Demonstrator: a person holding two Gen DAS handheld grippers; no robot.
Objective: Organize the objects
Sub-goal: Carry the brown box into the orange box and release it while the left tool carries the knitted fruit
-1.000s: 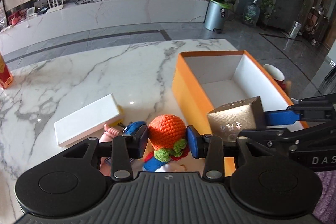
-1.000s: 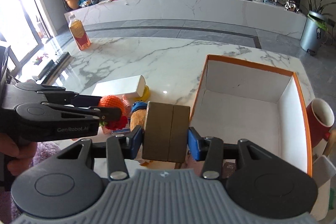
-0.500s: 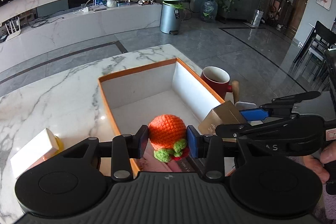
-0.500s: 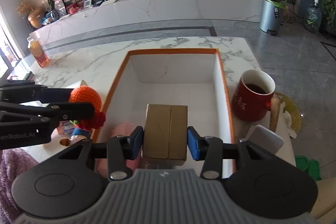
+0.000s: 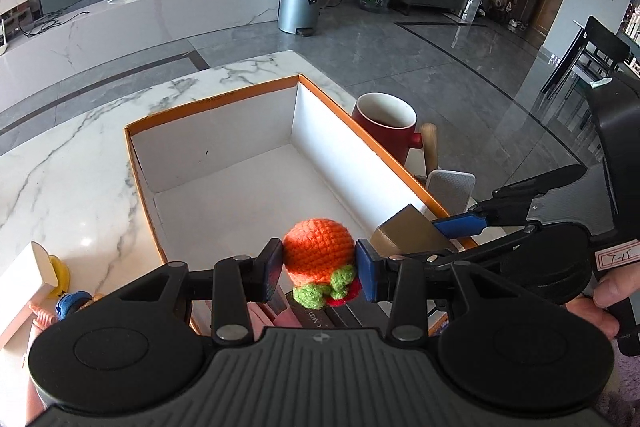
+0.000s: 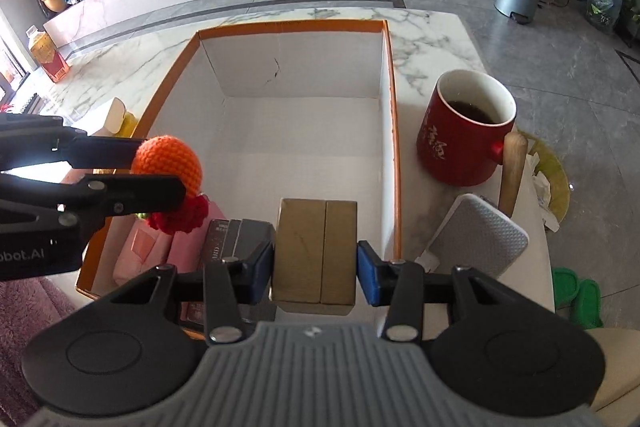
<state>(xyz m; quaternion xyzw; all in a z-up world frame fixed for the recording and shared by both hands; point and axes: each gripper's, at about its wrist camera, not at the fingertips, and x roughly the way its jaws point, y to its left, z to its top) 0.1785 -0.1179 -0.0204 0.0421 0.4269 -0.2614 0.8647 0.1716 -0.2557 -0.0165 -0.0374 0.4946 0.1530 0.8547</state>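
My left gripper (image 5: 319, 269) is shut on an orange crocheted toy (image 5: 318, 257) with green and red trim, held above the near end of the orange box (image 5: 212, 99). It also shows in the right wrist view (image 6: 168, 163). My right gripper (image 6: 315, 269) is shut on a gold box (image 6: 316, 251), held over the near right part of the orange box (image 6: 288, 25). The gold box shows in the left wrist view (image 5: 408, 231) too. Pink and dark items (image 6: 160, 251) lie in the box's near end.
A red mug (image 6: 466, 135) with dark liquid stands right of the box, with a wooden handle (image 6: 512, 171) and a grey textured pad (image 6: 476, 235) near it. A white box (image 5: 28, 279), a yellow item and small toys lie left. A bottle (image 6: 48, 57) stands far left.
Both grippers have moved from the table left of the orange box to above its near end, each still holding its object.
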